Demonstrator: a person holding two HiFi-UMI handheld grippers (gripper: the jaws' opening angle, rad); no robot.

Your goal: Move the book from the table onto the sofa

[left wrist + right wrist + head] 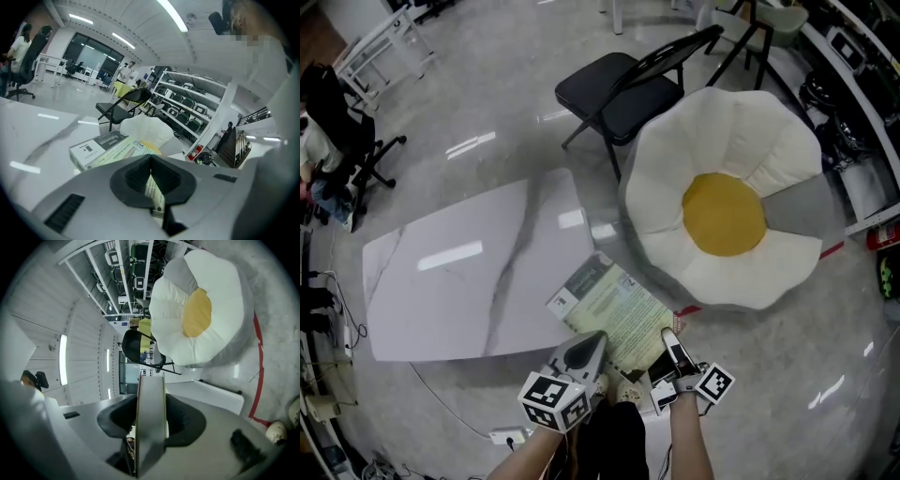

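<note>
Now both grippers hold the book (609, 309) at its near end: left gripper (586, 349) pinched on a thin edge, right gripper (672, 345) clamped across its thickness. Book is over the table's (450, 281) near right corner, just beside the flower-shaped sofa (727, 211).

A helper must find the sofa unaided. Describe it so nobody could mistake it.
Start at the white marble table; the sofa sits on the floor just off its right-hand end, close to the book. Unlike the black folding chair next to it, it is a puffy white flower shape with a round yellow centre and a grey section.
</note>
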